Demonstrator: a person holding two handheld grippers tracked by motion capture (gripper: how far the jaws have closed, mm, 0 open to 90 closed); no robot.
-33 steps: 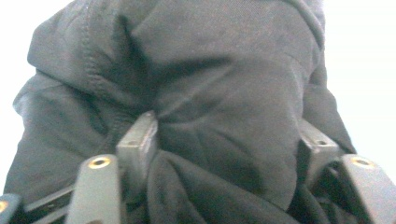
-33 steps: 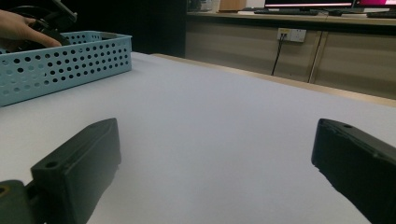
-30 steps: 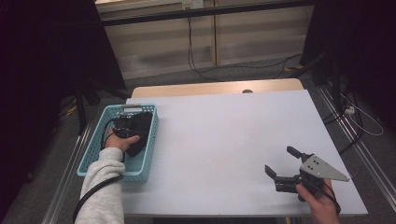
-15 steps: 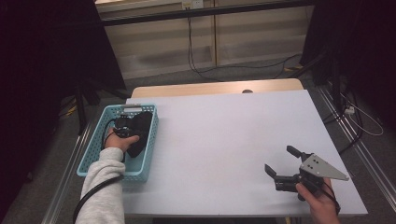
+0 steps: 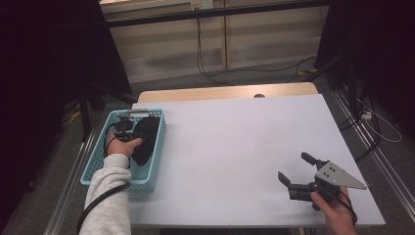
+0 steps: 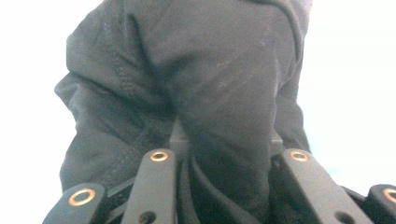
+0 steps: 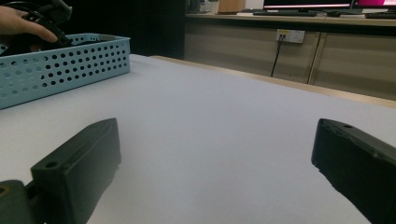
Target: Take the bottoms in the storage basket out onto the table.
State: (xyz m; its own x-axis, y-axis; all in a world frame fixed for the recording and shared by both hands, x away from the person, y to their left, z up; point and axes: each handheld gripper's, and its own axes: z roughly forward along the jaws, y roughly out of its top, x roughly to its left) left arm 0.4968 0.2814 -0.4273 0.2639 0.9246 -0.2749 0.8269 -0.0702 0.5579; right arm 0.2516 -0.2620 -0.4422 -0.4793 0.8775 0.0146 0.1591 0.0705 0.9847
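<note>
A dark grey cloth lies bunched in the light blue perforated basket at the table's left edge. My left gripper reaches down into the basket beside the cloth, with a hand in a grey sleeve around it. In the left gripper view the cloth fills the gap between the two black jaws, which have just been closing and now pinch a fold of it. My right gripper rests low over the white table near the front right, jaws wide apart with nothing between them.
The basket's wall stands far off at the left in the right gripper view, with the other hand above it. The white tabletop spreads between the two grippers. Cables and dark stands lie on the floor beyond the table.
</note>
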